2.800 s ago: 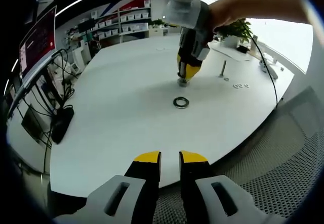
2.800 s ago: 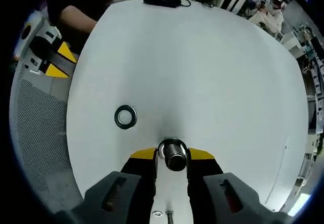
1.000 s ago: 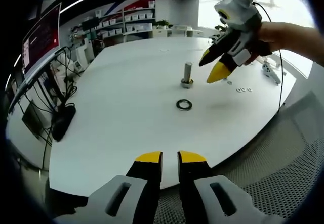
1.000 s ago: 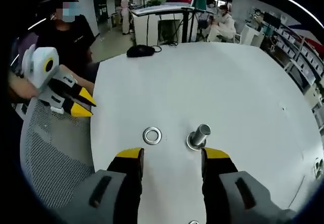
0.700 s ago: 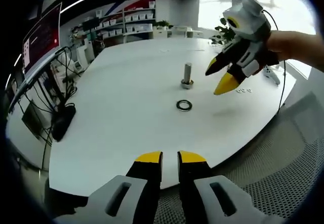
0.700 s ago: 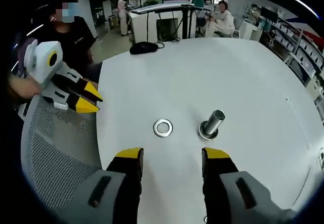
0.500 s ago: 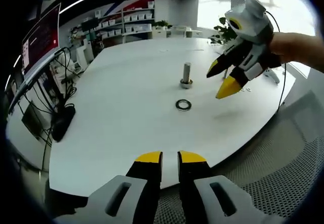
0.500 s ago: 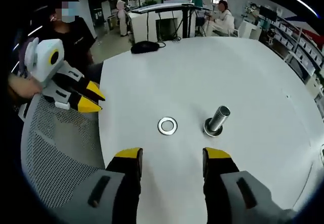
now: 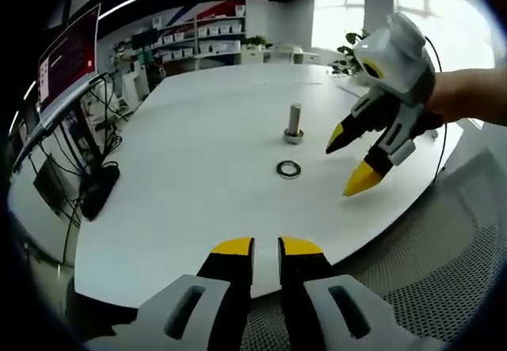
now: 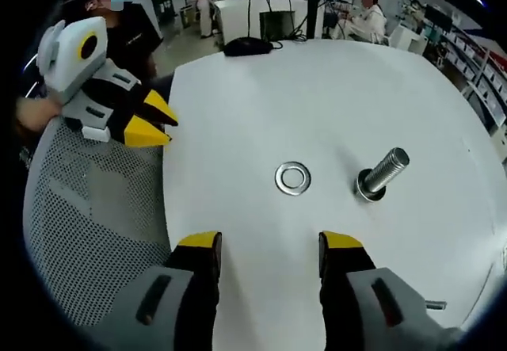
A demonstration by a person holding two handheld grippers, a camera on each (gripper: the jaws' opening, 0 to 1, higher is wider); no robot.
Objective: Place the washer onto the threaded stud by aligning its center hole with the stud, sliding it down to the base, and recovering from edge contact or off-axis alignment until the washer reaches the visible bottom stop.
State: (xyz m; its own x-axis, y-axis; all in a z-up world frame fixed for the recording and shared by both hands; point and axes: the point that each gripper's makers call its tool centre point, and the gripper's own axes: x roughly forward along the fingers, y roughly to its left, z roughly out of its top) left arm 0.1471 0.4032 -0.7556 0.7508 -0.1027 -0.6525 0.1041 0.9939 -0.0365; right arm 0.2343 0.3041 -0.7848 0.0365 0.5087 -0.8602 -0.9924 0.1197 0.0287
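A steel washer [image 9: 288,169] [image 10: 293,178] lies flat on the white table [image 9: 198,129] [image 10: 261,89]. Just past it, a threaded stud [image 9: 294,121] [image 10: 383,173] stands on its base ring. My right gripper [image 9: 356,161] [image 10: 269,244] hangs open and empty above the table's near edge, short of the washer, which sits in line with the gap between its jaws. My left gripper [image 9: 266,246] [image 10: 154,121] is held off the table over a mesh chair, jaws close together with nothing in them.
A black mouse [image 10: 247,46] [image 9: 99,192] lies at the table's far side with cables nearby. A mesh chair [image 10: 87,208] [image 9: 444,272] stands by the near edge. A small loose bolt [image 10: 432,305] rests at the right. People sit at desks [image 10: 368,14] behind.
My right gripper let go of the stud, opened and drew back toward the table's edge. The washer and stud stay put; the left gripper has hardly moved.
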